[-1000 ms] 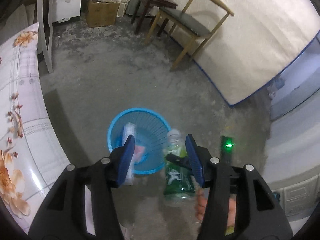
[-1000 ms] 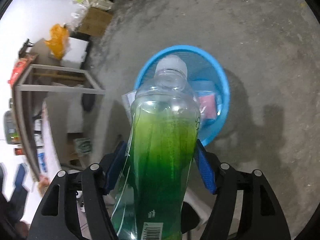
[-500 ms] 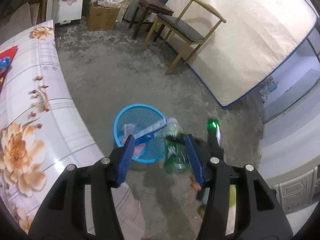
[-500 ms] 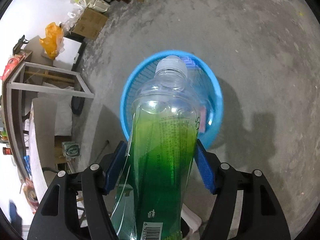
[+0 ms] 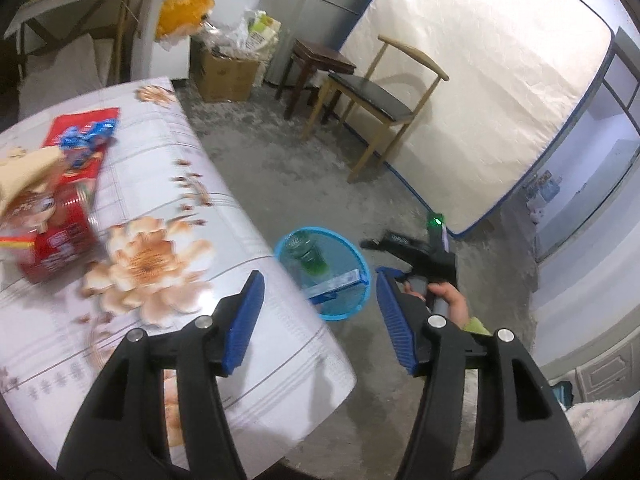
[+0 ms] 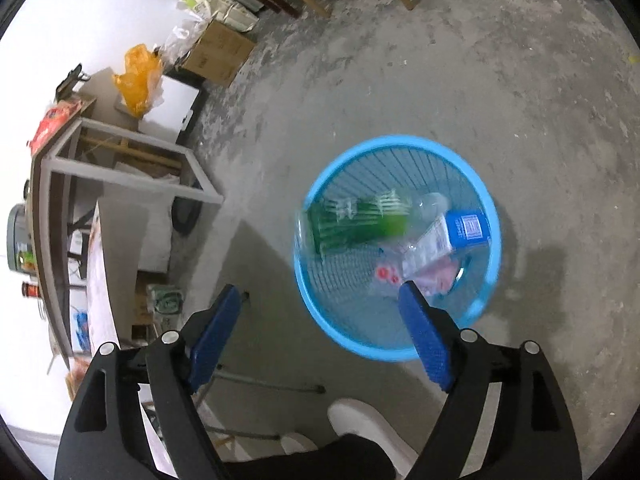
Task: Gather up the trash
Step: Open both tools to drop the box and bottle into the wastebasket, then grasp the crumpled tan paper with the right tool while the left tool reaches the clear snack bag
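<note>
Opening your right gripper (image 6: pixel 320 320) above the blue basket (image 6: pixel 352 344), nothing between its fingers, green bottle (image 6: pixel 356 222) lying inside, your left gripper (image 5: pixel 318 302) also widening, empty, over the floral bench (image 5: pixel 160 208).

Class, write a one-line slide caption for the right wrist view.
Right gripper, jaws opening and empty, above the blue mesh wastebasket holding a green plastic bottle and wrappers.

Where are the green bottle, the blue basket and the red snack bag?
green bottle (image 6: pixel 356 220), right wrist view, on its label.
blue basket (image 6: pixel 360 344), right wrist view, on its near rim.
red snack bag (image 5: pixel 66 216), left wrist view, on its front.
</note>
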Demonstrator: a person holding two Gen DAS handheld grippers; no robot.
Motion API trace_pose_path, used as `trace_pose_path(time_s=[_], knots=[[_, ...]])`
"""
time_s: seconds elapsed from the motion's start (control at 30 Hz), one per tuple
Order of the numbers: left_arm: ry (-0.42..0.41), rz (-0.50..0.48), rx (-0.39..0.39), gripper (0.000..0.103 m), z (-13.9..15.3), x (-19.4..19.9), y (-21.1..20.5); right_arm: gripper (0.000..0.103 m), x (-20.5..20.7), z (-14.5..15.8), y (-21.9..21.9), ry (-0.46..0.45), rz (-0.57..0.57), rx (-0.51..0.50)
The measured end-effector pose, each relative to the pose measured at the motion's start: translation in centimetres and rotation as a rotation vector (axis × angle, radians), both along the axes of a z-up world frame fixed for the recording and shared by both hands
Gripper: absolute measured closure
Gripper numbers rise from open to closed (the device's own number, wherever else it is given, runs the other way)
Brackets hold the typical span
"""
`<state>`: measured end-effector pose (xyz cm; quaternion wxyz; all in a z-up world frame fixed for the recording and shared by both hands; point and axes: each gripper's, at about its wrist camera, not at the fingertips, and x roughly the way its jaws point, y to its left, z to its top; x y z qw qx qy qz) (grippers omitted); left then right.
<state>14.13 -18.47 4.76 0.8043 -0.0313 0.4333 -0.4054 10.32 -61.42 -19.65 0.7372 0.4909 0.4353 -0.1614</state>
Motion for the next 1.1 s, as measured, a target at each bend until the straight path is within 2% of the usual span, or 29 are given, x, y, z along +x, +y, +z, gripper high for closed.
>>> trace_pose_path(time_s=[0.2, 0.33, 0.47, 0.63, 0.8, 0.97, 1.1], knots=[[-0.03, 0.048, 0.015, 0.044, -0.5, -0.4, 3.8, 0.024, -4.5, 0.9, 1.7, -0.001, 0.002, -0.002], [-0.021, 0.098, 0.032, 0.043, -1.7, -0.6, 7.3, 0.024, -6.9, 3.3, 3.1, -0.033, 0.016, -0.023], [-0.024, 0.18, 0.034, 0.041, -2.4, -0.7, 11.4, 0.024, -7.0, 6.9, 5.0, -0.071, 0.078, -0.081], [-0.035, 0.306, 0.01, 0.04, -2.7, -1.0, 16.1, 0.024, -4.3, 12.7, 9.3, -0.16, 0.215, -0.134], [-0.032, 0.402, -0.028, 0.04, -3.0, -0.6, 20.1, 0.024, -0.3, 17.4, 16.2, -0.257, 0.398, -0.144], [-0.044, 0.459, -0.059, 0.04, -2.5, 0.2, 23.6, 0.024, 3.2, 19.9, 23.9, -0.316, 0.569, -0.155], [-0.061, 0.484, -0.068, 0.037, -1.4, 1.4, 25.6, 0.024, 5.7, 21.2, 30.0, -0.343, 0.695, -0.212]])
